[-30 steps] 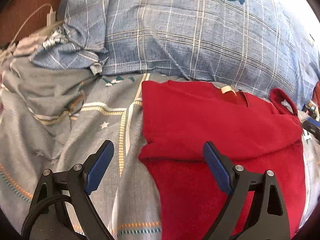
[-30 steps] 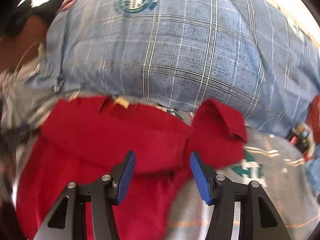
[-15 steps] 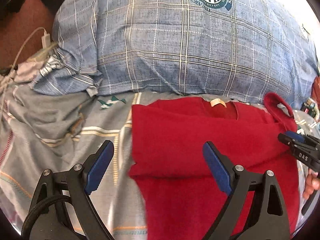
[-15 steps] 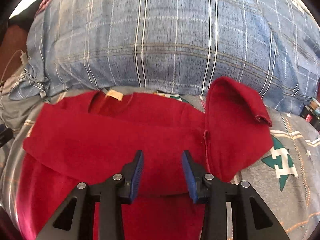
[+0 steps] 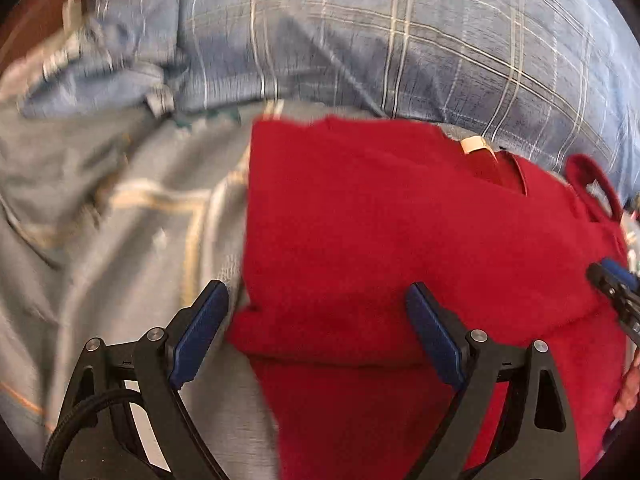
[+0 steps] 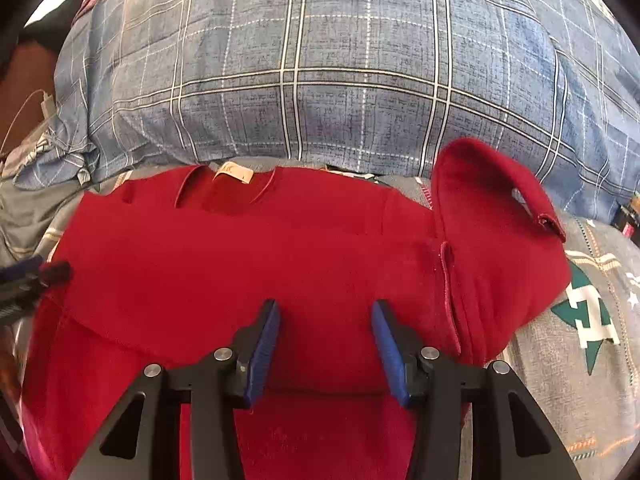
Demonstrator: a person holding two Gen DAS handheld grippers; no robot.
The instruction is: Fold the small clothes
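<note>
A small red shirt (image 5: 400, 240) lies on the grey bedsheet, collar with a beige tag (image 6: 234, 172) toward the pillow. Its left sleeve is folded in over the body. Its right sleeve (image 6: 492, 216) sticks up beside the body. My left gripper (image 5: 316, 332) is open, its jaws wide apart over the folded left edge of the shirt. My right gripper (image 6: 324, 340) is open with a narrower gap, low over the shirt's (image 6: 260, 264) middle, holding nothing. The right gripper's tip shows at the right edge of the left wrist view (image 5: 612, 280).
A big blue plaid pillow (image 6: 340, 60) lies just behind the shirt. The grey patterned bedsheet (image 5: 100, 220) spreads to the left and right (image 6: 592, 320). A white cable and charger (image 6: 44, 102) sit at the far left.
My left gripper has moved forward and right, closer over the shirt's folded left edge. My right gripper has come lower over the shirt's middle and its jaws have opened a little wider.
</note>
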